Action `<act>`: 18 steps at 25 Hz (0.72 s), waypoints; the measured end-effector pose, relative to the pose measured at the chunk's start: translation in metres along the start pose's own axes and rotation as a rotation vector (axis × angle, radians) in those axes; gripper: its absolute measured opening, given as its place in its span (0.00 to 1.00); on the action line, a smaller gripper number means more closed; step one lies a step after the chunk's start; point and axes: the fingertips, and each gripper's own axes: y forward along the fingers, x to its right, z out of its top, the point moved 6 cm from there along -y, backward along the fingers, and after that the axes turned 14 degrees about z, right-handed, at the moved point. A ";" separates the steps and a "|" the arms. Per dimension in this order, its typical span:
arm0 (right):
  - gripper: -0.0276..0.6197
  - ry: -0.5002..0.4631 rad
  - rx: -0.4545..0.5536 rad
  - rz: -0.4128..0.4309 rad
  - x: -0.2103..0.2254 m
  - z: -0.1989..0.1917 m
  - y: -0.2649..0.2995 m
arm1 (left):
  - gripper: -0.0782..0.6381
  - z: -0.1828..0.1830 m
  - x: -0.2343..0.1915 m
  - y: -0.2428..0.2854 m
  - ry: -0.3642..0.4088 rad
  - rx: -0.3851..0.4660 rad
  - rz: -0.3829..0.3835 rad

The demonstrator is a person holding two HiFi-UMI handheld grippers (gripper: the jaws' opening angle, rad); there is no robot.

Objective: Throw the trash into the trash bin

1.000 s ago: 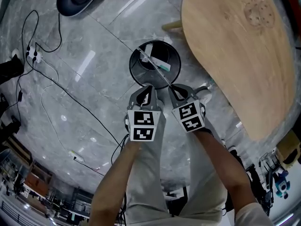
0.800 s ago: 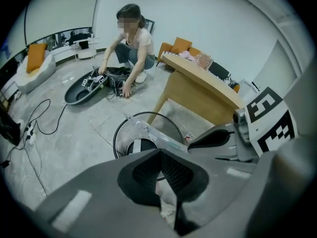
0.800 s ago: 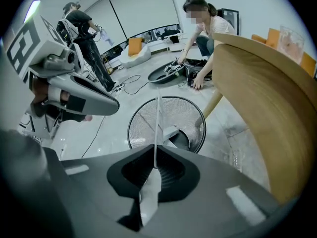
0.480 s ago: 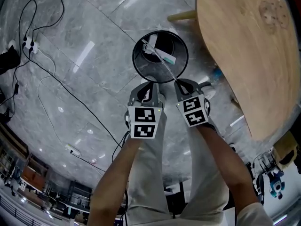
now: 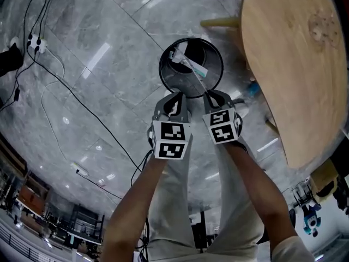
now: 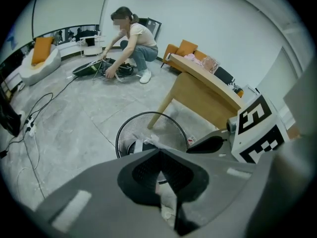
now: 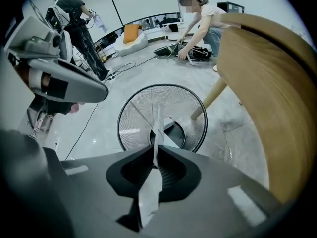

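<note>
Right gripper (image 5: 210, 96): jaws pinch a white paper strip (image 7: 157, 128), its free end over the mesh trash bin (image 5: 191, 39). Left gripper (image 5: 173, 97): jaws pressed together on a pale scrap (image 6: 167, 202). Risk: both hang at the near rim, so light trash could drift onto the floor (image 5: 109, 91).

No words or numbers can be read; the gripper cubes (image 5: 170, 141) carry only black-and-white square patterns.
</note>
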 end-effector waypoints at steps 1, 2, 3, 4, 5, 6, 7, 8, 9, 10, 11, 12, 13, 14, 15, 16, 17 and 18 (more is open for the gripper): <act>0.13 -0.013 0.010 -0.011 0.001 0.007 0.001 | 0.11 0.001 -0.001 0.000 0.000 0.000 0.000; 0.18 -0.026 0.022 -0.018 0.001 0.013 0.002 | 0.11 0.002 -0.002 0.000 0.001 0.000 0.001; 0.22 -0.037 0.033 -0.021 0.001 0.019 0.003 | 0.11 0.003 -0.003 0.000 0.003 0.000 0.001; 0.25 -0.044 0.041 -0.023 0.000 0.024 0.002 | 0.11 0.004 -0.004 -0.001 0.005 0.001 0.001; 0.26 -0.049 0.046 -0.024 0.000 0.027 0.001 | 0.11 0.005 -0.004 -0.002 0.006 0.001 0.000; 0.26 -0.051 0.048 -0.023 -0.001 0.030 0.000 | 0.11 0.006 -0.004 -0.003 0.006 0.001 0.000; 0.25 -0.052 0.048 -0.022 -0.001 0.031 -0.002 | 0.11 0.006 -0.005 -0.005 0.006 0.000 0.000; 0.25 -0.053 0.046 -0.021 -0.002 0.032 -0.004 | 0.11 0.007 -0.005 -0.006 0.006 -0.001 0.001; 0.25 -0.055 0.045 -0.021 -0.002 0.032 -0.006 | 0.11 0.009 -0.006 -0.007 0.006 0.000 0.003; 0.25 -0.057 0.045 -0.019 -0.003 0.031 -0.009 | 0.11 0.011 -0.007 -0.009 0.005 0.003 0.006; 0.26 -0.059 0.047 -0.014 -0.003 0.030 -0.012 | 0.11 0.013 -0.007 -0.010 0.005 0.007 0.009; 0.27 -0.059 0.054 -0.008 -0.004 0.029 -0.016 | 0.11 0.015 -0.006 -0.011 0.005 0.010 0.012; 0.27 -0.058 0.066 -0.001 -0.004 0.028 -0.020 | 0.11 0.017 -0.005 -0.013 0.006 0.014 0.014; 0.24 -0.058 0.079 0.002 -0.005 0.026 -0.024 | 0.11 0.019 -0.004 -0.014 0.009 0.017 0.017; 0.21 -0.062 0.087 0.002 -0.006 0.024 -0.029 | 0.11 0.021 -0.003 -0.015 0.011 0.021 0.019; 0.21 -0.071 0.087 0.002 -0.007 0.022 -0.033 | 0.11 0.023 -0.001 -0.016 0.013 0.024 0.020; 0.20 -0.079 0.087 0.003 -0.007 0.021 -0.037 | 0.11 0.026 0.000 -0.017 0.014 0.027 0.021; 0.16 -0.082 0.090 0.007 -0.008 0.021 -0.041 | 0.11 0.028 0.002 -0.019 0.015 0.029 0.020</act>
